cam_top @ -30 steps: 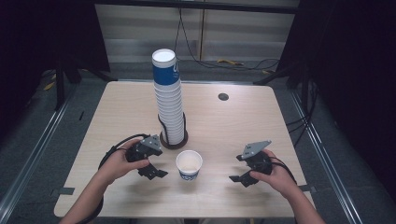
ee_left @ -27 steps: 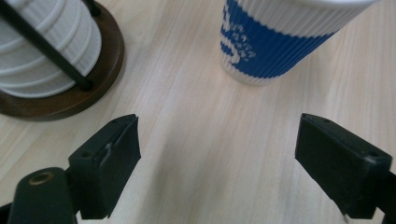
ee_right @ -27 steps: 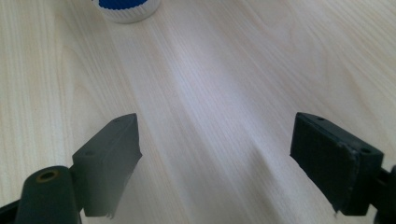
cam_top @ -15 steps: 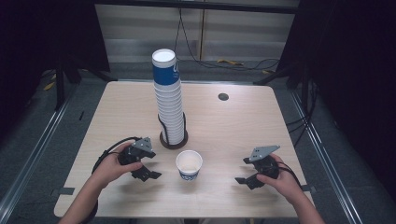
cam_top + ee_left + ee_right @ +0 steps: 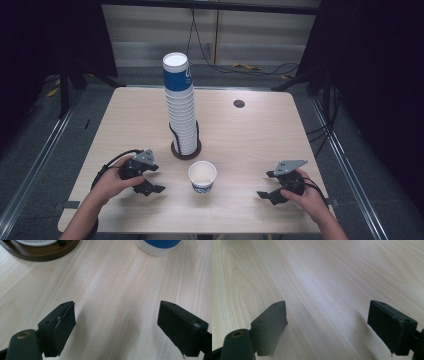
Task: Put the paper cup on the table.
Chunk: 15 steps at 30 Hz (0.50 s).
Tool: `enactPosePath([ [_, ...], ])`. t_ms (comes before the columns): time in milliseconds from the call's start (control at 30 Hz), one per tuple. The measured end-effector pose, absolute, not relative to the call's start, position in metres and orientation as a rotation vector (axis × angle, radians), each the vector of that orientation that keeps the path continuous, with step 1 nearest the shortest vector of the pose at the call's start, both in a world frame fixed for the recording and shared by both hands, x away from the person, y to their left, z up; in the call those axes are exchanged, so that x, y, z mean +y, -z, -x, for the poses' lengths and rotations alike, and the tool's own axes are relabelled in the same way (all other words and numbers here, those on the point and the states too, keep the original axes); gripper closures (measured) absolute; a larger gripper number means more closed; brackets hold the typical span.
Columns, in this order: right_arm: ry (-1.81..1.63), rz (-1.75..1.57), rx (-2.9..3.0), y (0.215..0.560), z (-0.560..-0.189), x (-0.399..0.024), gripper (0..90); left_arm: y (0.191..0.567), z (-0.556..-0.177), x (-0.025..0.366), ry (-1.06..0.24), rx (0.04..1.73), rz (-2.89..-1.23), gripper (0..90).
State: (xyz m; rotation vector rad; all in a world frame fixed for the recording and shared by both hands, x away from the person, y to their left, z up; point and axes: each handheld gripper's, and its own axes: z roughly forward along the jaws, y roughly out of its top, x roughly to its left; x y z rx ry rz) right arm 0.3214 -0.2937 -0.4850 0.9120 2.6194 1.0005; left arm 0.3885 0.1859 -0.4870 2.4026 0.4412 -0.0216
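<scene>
A tall stack of blue-and-white paper cups (image 5: 181, 110) stands in a brown holder (image 5: 175, 151) at the table's middle. One single cup (image 5: 202, 177) stands upright in front of it. My left gripper (image 5: 156, 178) sits low over the table to the left of that cup, jaws pointing at it, open with nothing between them; they have just been closing a little. In the left gripper view the gripper (image 5: 117, 322) faces bare wood, with the cup's foot (image 5: 157, 246) and the holder (image 5: 42, 251) ahead. My right gripper (image 5: 265, 184) is open to the cup's right, over bare wood (image 5: 328, 322).
The wooden table (image 5: 260, 135) has a dark round hole (image 5: 239, 104) at the back right. Cables run on the floor behind the table and along its right side. Metal rails flank both sides.
Both hands have drawn back toward the near edge and sunk lower. The left gripper has shifted left, away from the single cup, and the right gripper further right. The cups have not moved.
</scene>
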Motion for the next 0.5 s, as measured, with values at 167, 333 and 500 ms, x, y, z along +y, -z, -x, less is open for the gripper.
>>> enactPosePath([
  [167, -0.968, -0.908, 2.600, 0.490, -0.320, -0.298, 15.2, 0.492, -0.389, 0.190, -0.006, 0.433, -2.414, 15.0],
  [333, -0.971, -0.929, 2.579, 0.494, -0.319, -0.302, 14.2, 0.498, -0.390, 0.195, -0.026, 0.460, -2.408, 15.0],
  [500, -0.995, -0.929, 2.557, 0.496, -0.318, -0.305, 13.5, 0.501, -0.389, 0.200, -0.080, 0.445, -2.402, 14.9],
])
